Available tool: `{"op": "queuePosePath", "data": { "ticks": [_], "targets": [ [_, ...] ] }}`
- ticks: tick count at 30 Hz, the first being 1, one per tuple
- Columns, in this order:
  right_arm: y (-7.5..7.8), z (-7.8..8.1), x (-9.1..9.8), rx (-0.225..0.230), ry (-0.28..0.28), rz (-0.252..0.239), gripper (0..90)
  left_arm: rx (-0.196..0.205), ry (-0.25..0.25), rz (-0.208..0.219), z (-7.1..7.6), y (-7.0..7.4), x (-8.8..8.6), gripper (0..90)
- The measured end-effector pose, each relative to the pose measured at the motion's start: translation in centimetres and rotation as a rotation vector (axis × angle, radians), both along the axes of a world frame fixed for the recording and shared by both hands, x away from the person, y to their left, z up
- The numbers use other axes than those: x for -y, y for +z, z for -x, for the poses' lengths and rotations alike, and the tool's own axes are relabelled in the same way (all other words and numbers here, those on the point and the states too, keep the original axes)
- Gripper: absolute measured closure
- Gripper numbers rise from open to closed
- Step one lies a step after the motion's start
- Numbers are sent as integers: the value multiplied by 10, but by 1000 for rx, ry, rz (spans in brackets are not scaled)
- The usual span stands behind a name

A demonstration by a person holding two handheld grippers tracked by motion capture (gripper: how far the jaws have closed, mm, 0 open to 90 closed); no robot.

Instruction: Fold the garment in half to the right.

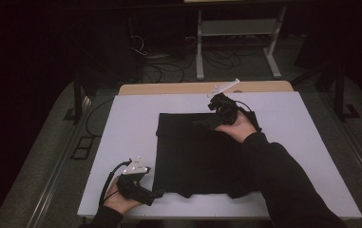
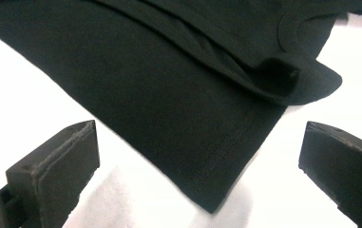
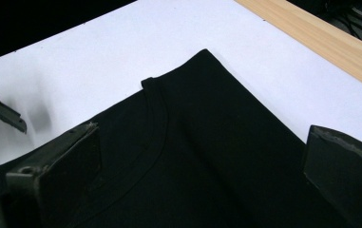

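Over the black shirt [image 1: 195, 152], both tongs [image 2: 200, 156] [image 3: 202, 161] gape wide, gripping nothing.

Left tongs [image 1: 156, 194] low at the near left, jaws wide apart; right tongs [image 1: 201, 122] far forward, likewise agape.

High view dim, surroundings black; gripper views bright, tabletop [image 2: 36, 95] glaring, near edges soft.

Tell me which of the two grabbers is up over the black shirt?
The right gripper: it hovers open over the far part of the black shirt. The left gripper sits off the cloth, on the white table, aimed at the near-left corner.
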State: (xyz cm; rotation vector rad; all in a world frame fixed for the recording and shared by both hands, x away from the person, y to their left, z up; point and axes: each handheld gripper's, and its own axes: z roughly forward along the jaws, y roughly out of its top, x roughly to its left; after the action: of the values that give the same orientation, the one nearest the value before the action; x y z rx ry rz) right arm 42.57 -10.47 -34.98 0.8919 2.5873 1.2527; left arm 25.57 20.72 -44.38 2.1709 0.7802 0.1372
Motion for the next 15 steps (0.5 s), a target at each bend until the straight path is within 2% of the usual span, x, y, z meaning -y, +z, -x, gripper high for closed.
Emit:
{"op": "queuePosePath", "data": {
  "ticks": [8,11,13,15],
  "targets": [
    [-4,-10,-15,-10,8,3,0,-15,0,-10,0,-4,4,0],
    [-6,-14,-20,-17,14,11,0,-15,-21,-36,-1,-5,4,0],
    [-8,-16,-24,-20,15,12,0,-25,-13,-29,0,-6,6,0],
    [-10,-19,-27,-22,24,13,0,-23,-36,-53,-2,-7,6,0]
  ]
}}
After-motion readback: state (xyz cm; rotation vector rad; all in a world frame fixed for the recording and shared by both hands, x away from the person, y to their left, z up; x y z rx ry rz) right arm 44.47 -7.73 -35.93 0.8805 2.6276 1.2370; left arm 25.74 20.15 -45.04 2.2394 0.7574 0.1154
